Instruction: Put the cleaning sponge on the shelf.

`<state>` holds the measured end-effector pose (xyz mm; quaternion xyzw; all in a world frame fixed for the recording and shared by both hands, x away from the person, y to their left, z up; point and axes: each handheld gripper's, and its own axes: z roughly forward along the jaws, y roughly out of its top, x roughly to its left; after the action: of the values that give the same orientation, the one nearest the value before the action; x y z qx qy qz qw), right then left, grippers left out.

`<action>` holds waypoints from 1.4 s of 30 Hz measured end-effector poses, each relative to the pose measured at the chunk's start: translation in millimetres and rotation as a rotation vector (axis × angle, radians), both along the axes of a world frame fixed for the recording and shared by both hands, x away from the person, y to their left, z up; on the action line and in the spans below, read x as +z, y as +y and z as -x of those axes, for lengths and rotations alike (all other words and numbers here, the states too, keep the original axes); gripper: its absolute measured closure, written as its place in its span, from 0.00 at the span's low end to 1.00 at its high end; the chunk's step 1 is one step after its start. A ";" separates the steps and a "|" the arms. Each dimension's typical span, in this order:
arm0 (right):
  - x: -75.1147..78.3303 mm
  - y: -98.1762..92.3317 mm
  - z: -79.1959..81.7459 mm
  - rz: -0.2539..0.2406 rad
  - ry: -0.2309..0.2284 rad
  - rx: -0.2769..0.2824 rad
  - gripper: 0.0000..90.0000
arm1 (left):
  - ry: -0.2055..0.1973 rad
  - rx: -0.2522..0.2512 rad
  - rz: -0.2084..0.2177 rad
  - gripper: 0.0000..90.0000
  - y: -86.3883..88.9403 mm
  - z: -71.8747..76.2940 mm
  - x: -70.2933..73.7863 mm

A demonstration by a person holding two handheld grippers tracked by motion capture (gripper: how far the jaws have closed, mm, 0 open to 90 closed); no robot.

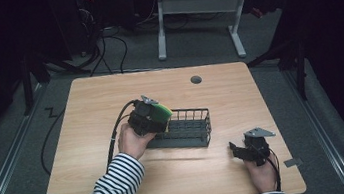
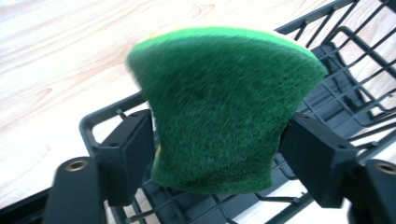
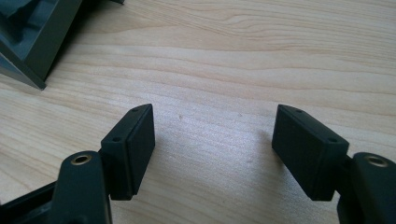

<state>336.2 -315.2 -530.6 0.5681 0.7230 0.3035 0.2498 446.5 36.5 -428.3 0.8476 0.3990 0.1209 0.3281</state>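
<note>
Left gripper (image 2: pixel 215 154) gripping green sponge (image 2: pixel 224 107), pads pinching its sides, hovering over wire basket (image 1: pixel 189 127). Right gripper (image 3: pixel 212 149) resting near table (image 1: pixel 109 95), fingers apart, holding nothing.

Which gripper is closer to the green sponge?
Left. The left gripper has the green sponge between its jaws, over the basket. The right gripper sits off beside the basket, open.

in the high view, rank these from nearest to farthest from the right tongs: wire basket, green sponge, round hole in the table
1. wire basket: just left of the right tongs, mid-table.
2. green sponge: farther left, between the left tongs at the basket's left end.
3. round hole: farthest, near the table's far edge.
</note>
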 end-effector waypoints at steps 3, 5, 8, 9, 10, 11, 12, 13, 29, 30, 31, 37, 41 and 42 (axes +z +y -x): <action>0.0 0.0 0.0 0.000 0.000 0.000 0.33 | 0.009 -0.002 0.005 0.26 1.8 0.7 -1.1; 0.0 0.0 0.0 0.000 0.000 0.000 0.33 | 0.013 -0.003 0.013 0.24 3.6 1.3 -0.7; 0.0 0.0 0.0 0.000 0.000 0.000 0.33 | 0.020 -0.011 0.038 0.22 8.3 3.1 1.3; 0.0 0.0 0.0 0.000 0.000 0.001 0.33 | 0.018 -0.013 0.046 0.22 9.9 4.0 2.3; 0.0 0.0 0.0 0.000 0.000 0.000 0.33 | 0.014 -0.013 0.052 0.22 11.8 4.9 3.2; 0.0 -0.1 -0.1 0.001 0.000 0.001 0.33 | 0.013 -0.014 0.060 0.22 13.5 5.5 3.9; 0.0 0.0 0.0 0.000 0.000 -0.001 0.33 | 0.010 -0.013 0.069 0.22 15.8 6.3 4.7; 0.0 -0.1 -0.1 0.001 0.000 0.000 0.33 | 0.008 -0.015 0.077 0.22 18.2 6.9 5.5; 0.0 -0.1 -0.1 0.001 -0.001 0.000 0.33 | -0.035 0.042 0.150 0.30 63.0 19.9 10.8; 0.0 0.0 0.0 0.000 0.000 -0.001 0.33 | -0.037 0.047 0.153 0.30 65.3 20.5 10.7; 0.0 0.0 -0.1 0.000 0.000 0.001 0.33 | -0.042 0.052 0.155 0.31 69.4 21.7 10.6; 0.0 -0.2 -0.2 0.001 -0.002 0.003 0.33 | -0.062 0.078 0.149 0.34 89.9 27.9 10.2; 0.0 -0.3 -0.2 0.001 -0.002 0.002 0.33 | -0.083 0.108 0.156 0.34 107.7 33.4 10.4; -0.1 -0.2 -0.2 0.001 -0.003 0.002 0.33 | -0.089 0.117 0.160 0.34 111.9 34.7 10.0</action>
<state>336.4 -315.4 -530.8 0.5669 0.7234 0.3041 0.2509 411.8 148.4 -418.3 0.7880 0.4410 0.1451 0.4044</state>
